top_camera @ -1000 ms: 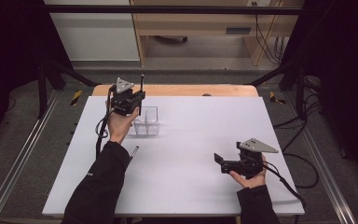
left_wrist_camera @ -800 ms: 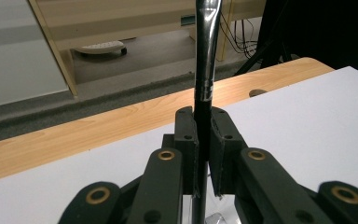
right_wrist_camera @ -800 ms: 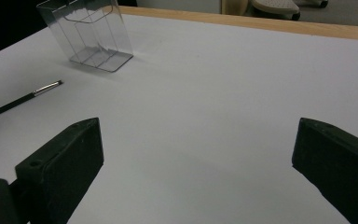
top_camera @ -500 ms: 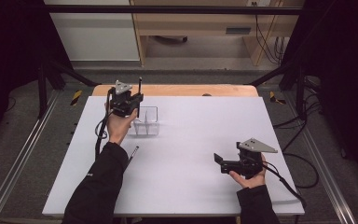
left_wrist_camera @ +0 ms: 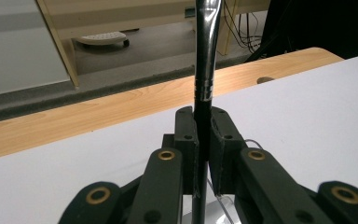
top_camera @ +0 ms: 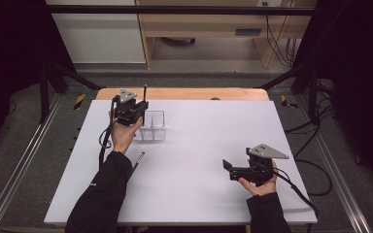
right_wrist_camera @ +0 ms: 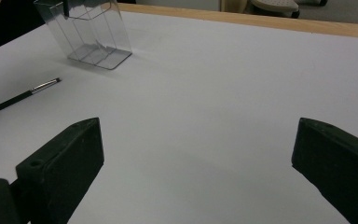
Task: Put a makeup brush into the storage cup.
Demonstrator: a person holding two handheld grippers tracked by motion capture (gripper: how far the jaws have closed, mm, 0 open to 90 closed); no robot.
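The left gripper [top_camera: 135,108] sits toward ten o'clock on the white table [top_camera: 199,165], held in the person's left hand [top_camera: 125,133]. Its jaws are clamped narrow on a slim black pen [left_wrist_camera: 204,93] with a silver band, which stands nearly upright and pokes up above the gripper toward twelve o'clock. In the left gripper view the pen runs straight up between the two pads [left_wrist_camera: 186,135], its lower end passing down out of sight behind them.

Just beside that gripper, at its three o'clock, stands a clear plastic holder [top_camera: 154,125] divided into compartments, resting on the tabletop. The pen's tip is above or close to the holder; whether it touches it I cannot tell.

The right gripper [top_camera: 229,167] is toward four o'clock on the table, well apart from the left one, cradled in the person's right hand [top_camera: 260,182] with a cable trailing off the edge. Its jaws stand wide with nothing between them, pointing toward nine o'clock across bare table. From the right gripper view, the clear holder [right_wrist_camera: 86,30] is far off at eleven o'clock.

A second dark pen [top_camera: 137,162] with a silver end lies flat on the table, at six o'clock from the holder and near the left sleeve [top_camera: 102,194].

A strip of wooden bench [top_camera: 184,93] edges the table at twelve o'clock
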